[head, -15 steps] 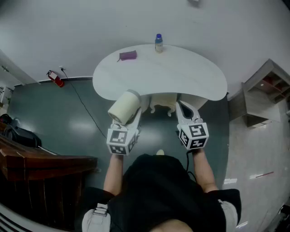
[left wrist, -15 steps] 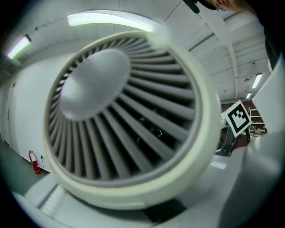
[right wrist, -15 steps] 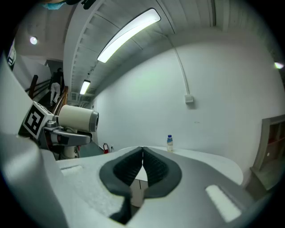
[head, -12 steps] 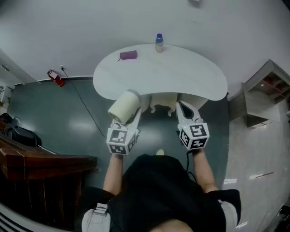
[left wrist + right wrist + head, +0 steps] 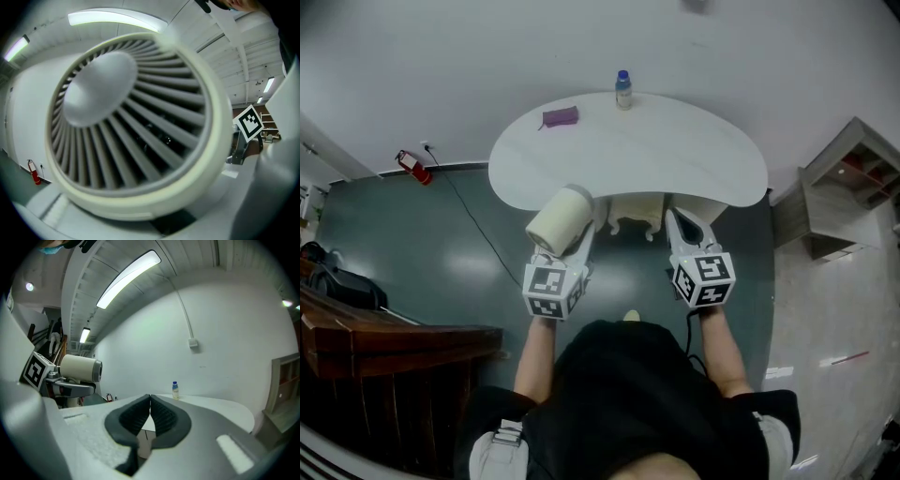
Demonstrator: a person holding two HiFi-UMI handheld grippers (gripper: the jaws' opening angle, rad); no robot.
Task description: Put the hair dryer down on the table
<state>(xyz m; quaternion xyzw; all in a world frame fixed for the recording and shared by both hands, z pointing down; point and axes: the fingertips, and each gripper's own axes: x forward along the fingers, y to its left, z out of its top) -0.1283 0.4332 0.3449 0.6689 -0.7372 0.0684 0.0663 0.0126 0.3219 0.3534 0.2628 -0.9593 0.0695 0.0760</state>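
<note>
A cream hair dryer [image 5: 560, 220] is held in the air in front of the near edge of the white curved table [image 5: 675, 159]. My left gripper [image 5: 581, 236] is shut on it from below. In the left gripper view the dryer's ribbed rear grille [image 5: 131, 122] fills the frame. The right gripper view catches the hair dryer [image 5: 79, 367] from the side, at the left. My right gripper [image 5: 680, 223] hovers just short of the table's near edge; its jaws [image 5: 150, 399] are shut with nothing between them.
A small bottle [image 5: 623, 91] with a blue cap stands at the table's far edge, and a purple object [image 5: 560, 117] lies at the far left. A red fire extinguisher [image 5: 412, 166] and a cable are on the floor at left. A shelf unit [image 5: 853, 187] stands at right.
Only the head view has shifted slightly. Both grippers and the hair dryer stay where they were.
</note>
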